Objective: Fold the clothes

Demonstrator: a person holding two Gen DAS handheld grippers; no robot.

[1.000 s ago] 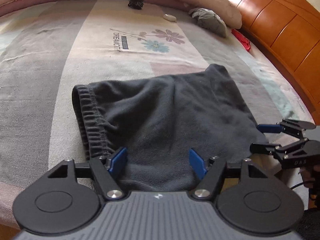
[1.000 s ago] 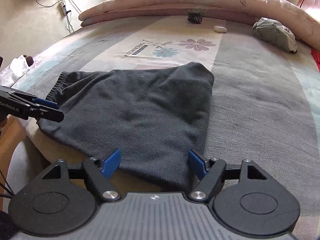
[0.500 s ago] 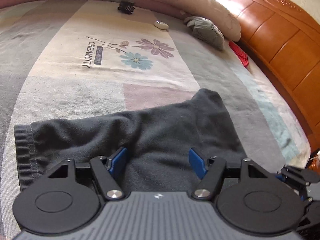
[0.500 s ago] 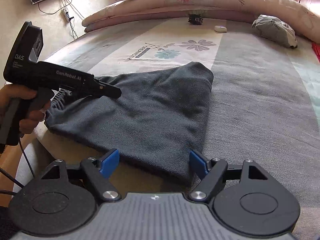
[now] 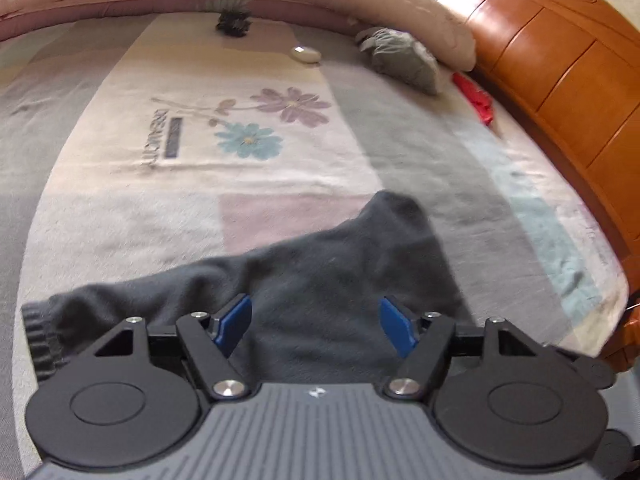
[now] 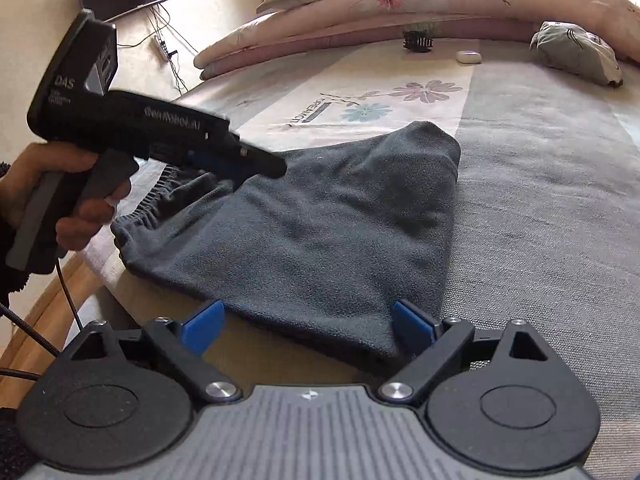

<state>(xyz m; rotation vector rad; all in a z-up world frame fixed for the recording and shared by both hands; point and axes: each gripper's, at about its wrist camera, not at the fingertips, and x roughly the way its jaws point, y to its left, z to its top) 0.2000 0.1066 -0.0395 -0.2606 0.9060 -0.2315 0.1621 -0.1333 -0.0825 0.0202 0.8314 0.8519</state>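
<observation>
Nearest, the right claw stands spread and empty at the bed's front edge, its blue pads just short of the garment's near hem. That garment, a dark grey fleece piece with an elastic waistband, lies on the bed, partly folded into a rough triangle, its near edge at or slightly over the bed's front.

Further in, the left claw is likewise spread, holding nothing, hovering above the cloth beside the waistband end; contact with the fabric cannot be confirmed.

Handling, as judged: the fleece looks soft, light and limp, thick enough to pinch firmly, unlikely to slip or be damaged. It will sag and bunch if lifted at one point. Best holds appear to be the gathered waistband for the left claw and the near corner by the right pad for the right claw.

Beyond lie a grey bundle, a small white object, a black clip and rolled quilts.
</observation>
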